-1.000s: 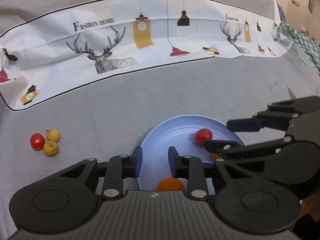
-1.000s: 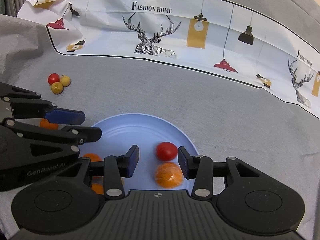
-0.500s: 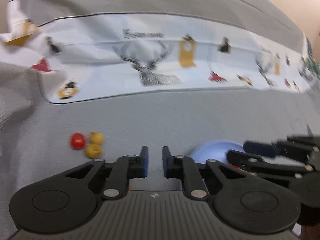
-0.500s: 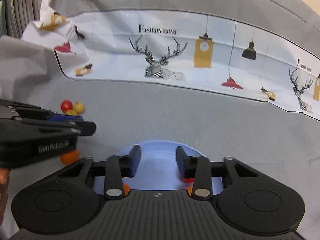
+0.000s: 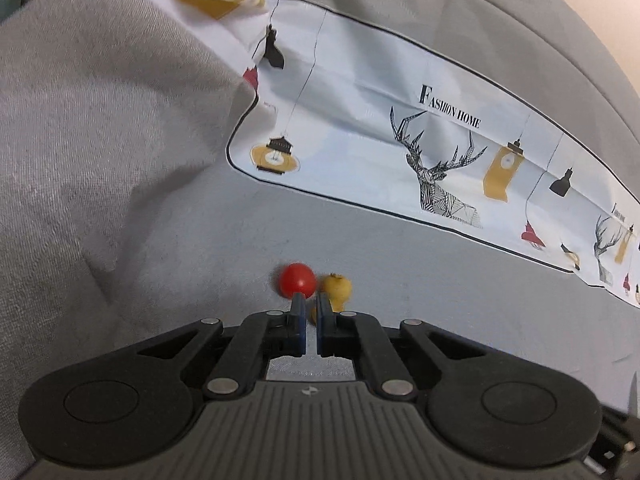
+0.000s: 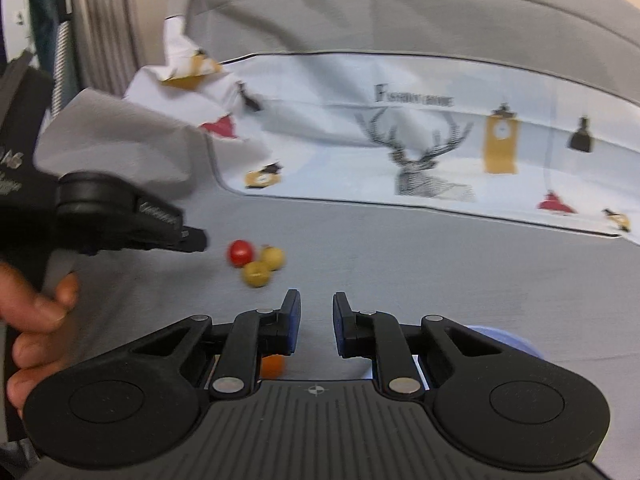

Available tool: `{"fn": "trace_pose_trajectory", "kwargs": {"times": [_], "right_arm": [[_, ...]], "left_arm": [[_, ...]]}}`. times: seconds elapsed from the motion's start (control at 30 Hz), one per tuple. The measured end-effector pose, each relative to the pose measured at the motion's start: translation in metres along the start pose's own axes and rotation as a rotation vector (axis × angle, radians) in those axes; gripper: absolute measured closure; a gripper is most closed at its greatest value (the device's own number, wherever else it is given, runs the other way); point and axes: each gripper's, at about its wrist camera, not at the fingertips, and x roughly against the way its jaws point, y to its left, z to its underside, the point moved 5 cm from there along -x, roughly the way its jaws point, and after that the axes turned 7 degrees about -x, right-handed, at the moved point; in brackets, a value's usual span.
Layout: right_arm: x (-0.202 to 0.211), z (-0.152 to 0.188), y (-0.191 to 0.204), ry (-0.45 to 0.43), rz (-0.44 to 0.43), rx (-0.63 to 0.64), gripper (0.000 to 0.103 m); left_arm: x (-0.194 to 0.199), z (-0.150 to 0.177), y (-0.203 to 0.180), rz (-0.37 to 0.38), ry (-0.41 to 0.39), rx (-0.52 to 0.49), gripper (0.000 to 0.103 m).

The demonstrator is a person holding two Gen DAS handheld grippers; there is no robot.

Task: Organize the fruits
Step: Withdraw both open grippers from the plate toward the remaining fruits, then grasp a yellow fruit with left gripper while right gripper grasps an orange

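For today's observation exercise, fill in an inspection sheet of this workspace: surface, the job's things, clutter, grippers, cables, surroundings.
Surface: grey cloth, creased and bunched up at the left.
Job's things: red fruit and two yellow fruits clustered together on the cloth; one orange fruit and the edge of a blue plate behind the right gripper's fingers.
Clutter: white printed sheet with deer and lamps, crumpled at its left end.
Grippers: left gripper shut, empty, tips near the cluster; right gripper closing, nothing between the jaws.
Cables: nothing seen.
Surroundings: grey curtain, blurred.
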Motion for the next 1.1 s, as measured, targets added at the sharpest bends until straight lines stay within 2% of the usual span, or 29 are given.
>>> {"fn": "trace_pose_trajectory", "kwargs": {"times": [0.1,0.17,0.2,0.23,0.33,0.37,0.43,0.5,0.6,0.7,0.83,1.07,1.1], "right_arm": [[-0.013,0.008,0.014,0.036,-0.036,0.019,0.081],[-0.019,0.013,0.023,0.042,-0.055,0.037,0.072],[-0.023,0.017,0.026,0.051,-0.051,0.049,0.062],[-0.027,0.02,0.028,0.064,-0.039,0.062,0.058],[-0.036,0.028,0.028,0.063,-0.047,0.062,0.054],[-0.042,0.032,0.026,0.087,-0.033,0.059,0.054],[-0.046,0.033,0.024,0.078,-0.044,0.041,0.055],[-0.05,0.034,0.027,0.088,-0.049,0.051,0.055],[-0.058,0.037,0.031,0.112,-0.077,0.078,0.055],[-0.063,0.041,0.03,0.112,-0.035,0.129,0.053],[-0.067,0.041,0.019,0.139,-0.036,0.081,0.053],[-0.073,0.049,0.019,0.174,-0.033,0.105,0.06],[-0.072,0.05,0.019,0.174,-0.033,0.107,0.065]], "left_arm": [[-0.004,0.001,0.0,0.01,0.01,-0.009,0.098],[-0.01,0.003,0.0,0.029,0.026,-0.005,0.097],[-0.012,0.005,0.0,0.035,0.035,-0.002,0.097],[-0.016,0.005,0.0,0.043,0.046,0.0,0.096],[-0.027,0.006,-0.003,0.058,0.065,-0.016,0.083],[-0.032,0.007,-0.004,0.061,0.076,-0.021,0.077],[-0.04,0.009,-0.008,0.082,0.102,-0.038,0.074],[-0.046,0.009,-0.011,0.074,0.099,-0.066,0.066],[-0.06,0.011,-0.012,0.066,0.119,-0.08,0.066],[-0.071,0.011,-0.011,0.061,0.131,-0.074,0.066],[-0.082,0.011,-0.016,0.065,0.14,-0.092,0.065],[-0.085,0.012,-0.024,0.037,0.12,-0.146,0.068],[-0.084,0.012,-0.024,0.037,0.12,-0.148,0.069]]}}
